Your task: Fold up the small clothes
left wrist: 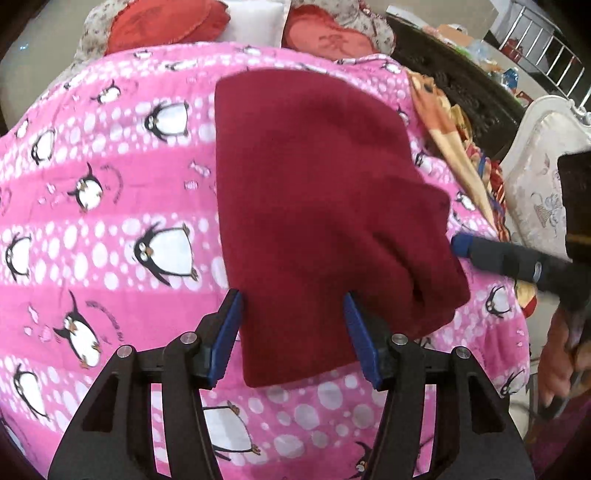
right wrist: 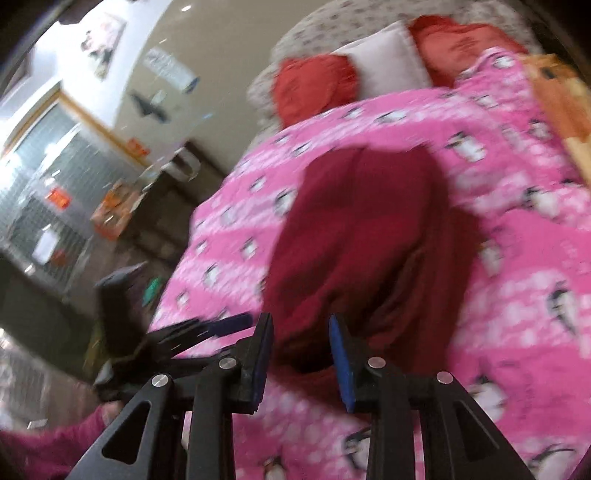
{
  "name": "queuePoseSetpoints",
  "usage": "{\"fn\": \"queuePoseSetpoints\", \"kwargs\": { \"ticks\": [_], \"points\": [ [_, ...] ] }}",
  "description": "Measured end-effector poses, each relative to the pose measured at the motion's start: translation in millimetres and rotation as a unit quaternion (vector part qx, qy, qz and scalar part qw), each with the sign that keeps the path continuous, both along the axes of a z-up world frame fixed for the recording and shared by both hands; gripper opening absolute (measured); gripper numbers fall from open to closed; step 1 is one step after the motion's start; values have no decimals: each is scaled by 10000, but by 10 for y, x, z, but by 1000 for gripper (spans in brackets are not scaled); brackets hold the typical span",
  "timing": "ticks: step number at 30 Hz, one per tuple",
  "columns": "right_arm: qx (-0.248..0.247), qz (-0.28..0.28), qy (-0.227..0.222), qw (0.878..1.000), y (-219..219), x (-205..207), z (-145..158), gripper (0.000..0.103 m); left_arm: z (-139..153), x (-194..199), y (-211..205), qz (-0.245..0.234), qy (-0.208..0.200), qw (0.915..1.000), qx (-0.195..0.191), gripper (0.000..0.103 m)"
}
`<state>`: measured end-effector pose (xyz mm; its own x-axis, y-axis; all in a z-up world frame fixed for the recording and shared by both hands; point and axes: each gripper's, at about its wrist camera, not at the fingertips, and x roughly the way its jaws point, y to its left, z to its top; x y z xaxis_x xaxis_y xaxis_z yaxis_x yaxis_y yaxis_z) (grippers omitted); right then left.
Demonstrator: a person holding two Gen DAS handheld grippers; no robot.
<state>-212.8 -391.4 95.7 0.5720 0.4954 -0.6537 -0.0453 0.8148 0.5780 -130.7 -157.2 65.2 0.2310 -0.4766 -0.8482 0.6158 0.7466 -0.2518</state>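
Observation:
A dark red garment [left wrist: 317,206] lies folded flat on the pink penguin blanket [left wrist: 110,206]; it also shows in the blurred right wrist view [right wrist: 362,236]. My left gripper [left wrist: 293,295] is open, its blue pads either side of the garment's near edge, just above it. My right gripper [right wrist: 301,321] is open at the garment's near right edge. In the left wrist view the right gripper's finger [left wrist: 517,258] reaches in from the right, its tip at the garment's right edge. The left gripper [right wrist: 207,328] shows at lower left of the right wrist view.
Red cushions [left wrist: 166,26] and a white pillow [left wrist: 255,22] lie at the bed's far end. A patterned orange cloth [left wrist: 454,147] hangs at the bed's right edge, beside a white chair [left wrist: 539,173]. Furniture and a window [right wrist: 48,177] stand left of the bed.

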Motion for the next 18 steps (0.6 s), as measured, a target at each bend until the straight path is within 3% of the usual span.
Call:
{"fn": "queuePoseSetpoints", "kwargs": {
  "ticks": [3,4,6,11,13,14,15,17,18],
  "points": [
    [-814,-28,466,9956,46,-57,-316,30,0,-60,7,-2,-17,10000,30,56],
    [-824,-144,619,9946,3,-101,-409,29,-5,-67,18,5,-9,10000,19,56],
    [-220,-395,663,9968,-176,-246,-542,25,-57,-63,36,5,56,10000,57,56],
    [-61,-629,15,9980,-231,-405,-146,25,-76,-52,74,53,146,9999,15,56],
    [101,-778,-260,9966,-249,-363,-6,34,-77,-59,69,67,143,9999,14,56],
    [85,-854,-298,9959,-257,-289,23,47,-78,-61,69,70,142,9999,20,56],
    [11,-904,-282,9955,-240,-212,29,51,-71,-64,73,74,136,9999,25,56],
    [-128,-877,-107,9960,-195,7,-50,51,-67,-60,64,73,129,9999,37,56],
    [-144,-866,32,9961,-167,73,-117,44,-66,-56,63,74,138,9999,39,56]
  ]
}}
